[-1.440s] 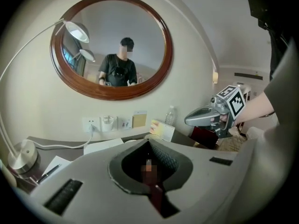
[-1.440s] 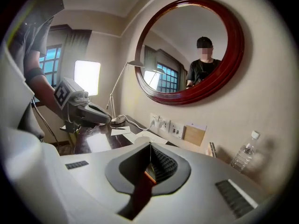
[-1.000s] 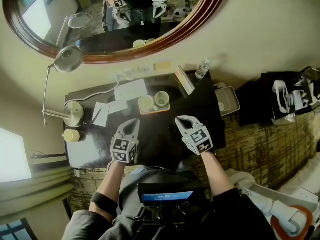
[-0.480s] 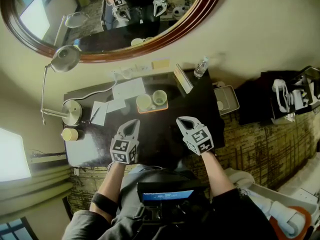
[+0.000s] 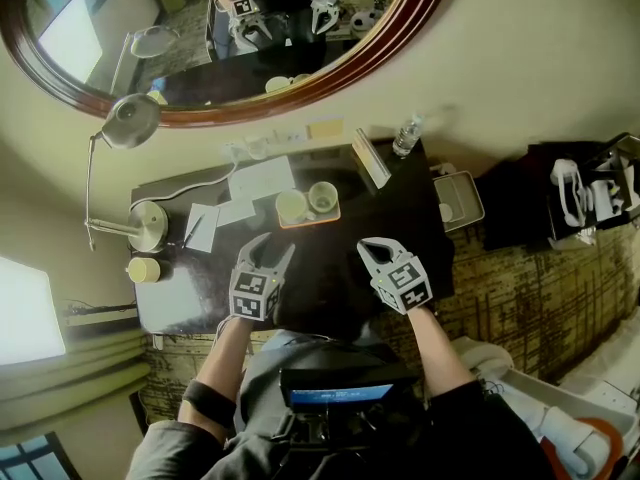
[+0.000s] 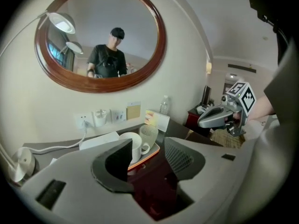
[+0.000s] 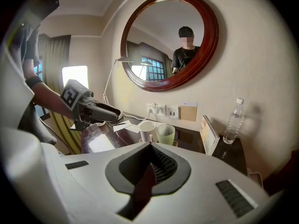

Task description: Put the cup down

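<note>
In the head view both grippers hover over the near edge of a dark desk (image 5: pixel 400 213), and neither touches anything on it. The left gripper (image 5: pixel 275 247) has just been opening. Its jaws stand spread, and its own view shows only air and bare desktop between them. The right gripper (image 5: pixel 371 249) is at three o'clock from the left one and well apart from it. Its jaws are pressed together with nothing pinched.

The white mug (image 5: pixel 292 206) stands upright on an orange tray (image 5: pixel 312 220), at about twelve o'clock from the left gripper. It sits towards the desk's far edge, clear of both tools. A glass tumbler (image 5: pixel 323 197) shares the tray, just beside the mug at its two o'clock.

Loose sheets of paper (image 5: pixel 262 180) lie at eleven o'clock from the tray, and a notepad (image 5: pixel 201 228) with a pen on it lies at nine o'clock. A desk lamp (image 5: pixel 150 225) has its round base on the desk's nine o'clock side, and its head reaches out past the far-left corner. A small pale round thing (image 5: pixel 144 269) sits at the eight o'clock corner; it may be a lidded cup. A water bottle (image 5: pixel 405 136) stands at the one o'clock corner with an upright booklet (image 5: pixel 370 160) near it. On the wall beyond hangs an oval wood-framed mirror (image 5: pixel 220 28), reflecting the person and both grippers.
</note>
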Demonstrator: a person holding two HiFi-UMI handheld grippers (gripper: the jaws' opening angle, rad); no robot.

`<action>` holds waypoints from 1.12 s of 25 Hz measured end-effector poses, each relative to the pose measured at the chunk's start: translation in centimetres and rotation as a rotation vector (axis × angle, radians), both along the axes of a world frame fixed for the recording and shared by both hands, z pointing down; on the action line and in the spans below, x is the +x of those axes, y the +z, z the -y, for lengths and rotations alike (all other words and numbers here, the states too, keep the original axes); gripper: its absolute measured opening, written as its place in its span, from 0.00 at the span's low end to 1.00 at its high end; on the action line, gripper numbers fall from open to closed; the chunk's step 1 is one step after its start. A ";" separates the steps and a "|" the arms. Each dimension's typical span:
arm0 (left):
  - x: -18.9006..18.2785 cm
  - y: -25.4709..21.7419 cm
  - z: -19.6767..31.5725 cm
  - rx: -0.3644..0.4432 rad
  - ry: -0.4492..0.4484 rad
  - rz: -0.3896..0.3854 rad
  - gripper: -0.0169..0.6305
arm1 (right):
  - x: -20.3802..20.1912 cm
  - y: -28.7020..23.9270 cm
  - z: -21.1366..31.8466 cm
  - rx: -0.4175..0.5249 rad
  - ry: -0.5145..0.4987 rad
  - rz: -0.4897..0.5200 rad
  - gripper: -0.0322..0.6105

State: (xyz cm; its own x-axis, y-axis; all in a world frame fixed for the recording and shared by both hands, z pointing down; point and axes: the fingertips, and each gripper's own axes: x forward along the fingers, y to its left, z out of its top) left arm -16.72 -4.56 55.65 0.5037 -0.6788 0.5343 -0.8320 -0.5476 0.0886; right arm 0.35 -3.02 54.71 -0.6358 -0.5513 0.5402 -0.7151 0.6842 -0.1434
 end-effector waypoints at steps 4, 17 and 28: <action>1.6 0.9 1.8 -0.032 0.150 0.132 0.53 | 0.5 1.5 -0.7 -0.038 0.012 0.002 0.05; 2.7 10.8 7.8 -0.049 0.846 0.745 0.85 | 0.5 5.7 -2.9 -0.142 0.023 -0.013 0.05; 2.7 15.0 9.1 -0.108 1.074 0.874 0.85 | 0.8 8.5 -4.1 -0.194 0.066 0.012 0.05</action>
